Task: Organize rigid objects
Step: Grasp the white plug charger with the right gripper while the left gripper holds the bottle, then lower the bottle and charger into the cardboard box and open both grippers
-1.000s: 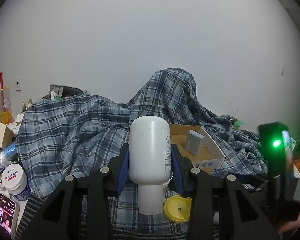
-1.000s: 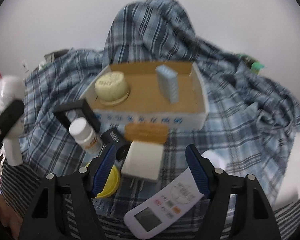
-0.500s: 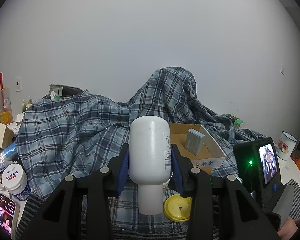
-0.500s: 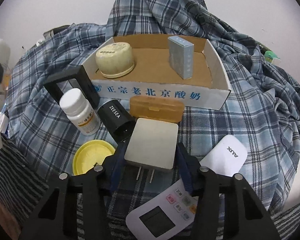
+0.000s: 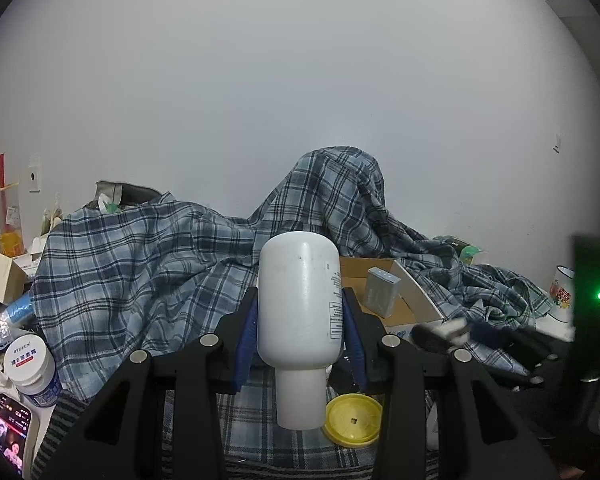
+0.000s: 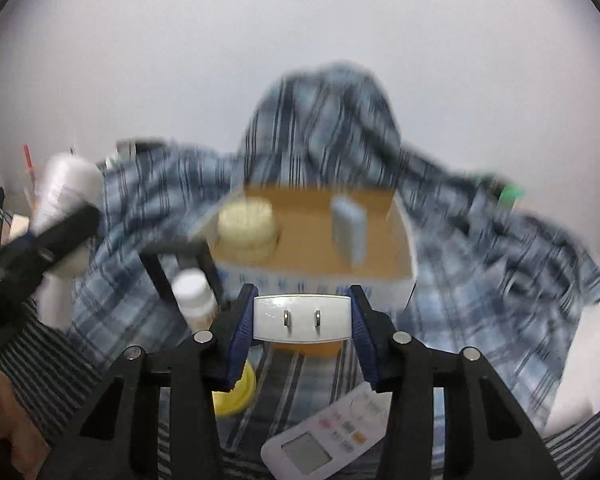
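Behind the held charger (image 6: 301, 318), cardboard box (image 6: 312, 280) holds two items

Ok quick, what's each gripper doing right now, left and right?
Left gripper: shut on the white bottle.
Right gripper: jaws closing, pads pressing on the white plug adapter.

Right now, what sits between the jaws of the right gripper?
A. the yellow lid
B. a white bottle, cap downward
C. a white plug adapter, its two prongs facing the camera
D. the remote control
C: in the right wrist view the closing blue jaws press both sides of the white plug adapter, with the cardboard box beyond it.
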Demonstrator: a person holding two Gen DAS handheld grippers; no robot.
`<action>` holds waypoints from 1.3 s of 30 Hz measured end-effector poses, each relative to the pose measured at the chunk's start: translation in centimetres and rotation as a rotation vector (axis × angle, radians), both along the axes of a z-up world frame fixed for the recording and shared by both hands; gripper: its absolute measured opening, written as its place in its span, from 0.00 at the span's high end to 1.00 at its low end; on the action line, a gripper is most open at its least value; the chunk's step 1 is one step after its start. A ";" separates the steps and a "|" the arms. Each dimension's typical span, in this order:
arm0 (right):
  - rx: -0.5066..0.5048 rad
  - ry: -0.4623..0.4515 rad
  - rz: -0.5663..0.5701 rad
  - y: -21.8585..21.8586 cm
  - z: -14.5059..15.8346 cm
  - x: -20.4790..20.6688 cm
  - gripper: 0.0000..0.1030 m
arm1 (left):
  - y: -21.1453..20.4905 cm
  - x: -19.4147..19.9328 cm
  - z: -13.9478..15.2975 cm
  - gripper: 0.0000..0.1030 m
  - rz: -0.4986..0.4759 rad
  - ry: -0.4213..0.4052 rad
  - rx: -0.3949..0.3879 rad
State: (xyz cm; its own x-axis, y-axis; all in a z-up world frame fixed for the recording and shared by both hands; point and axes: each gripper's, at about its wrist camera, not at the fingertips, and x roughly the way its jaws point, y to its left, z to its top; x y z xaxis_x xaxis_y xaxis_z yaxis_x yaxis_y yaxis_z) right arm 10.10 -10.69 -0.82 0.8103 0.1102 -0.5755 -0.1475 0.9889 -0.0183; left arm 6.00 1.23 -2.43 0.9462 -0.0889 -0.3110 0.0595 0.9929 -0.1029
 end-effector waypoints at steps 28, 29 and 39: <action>0.068 -0.300 0.037 -2.7 9.8 -3.2 0.57 | -2.3 -0.3 7.6 0.60 -0.002 -0.157 0.105; 0.059 -0.314 0.033 -2.8 10.4 -3.0 0.57 | -2.3 0.1 8.1 0.60 -0.008 -0.170 0.109; -0.011 -0.404 -0.008 -4.2 13.4 0.5 0.57 | -2.1 5.7 10.9 0.60 -0.042 -0.188 0.091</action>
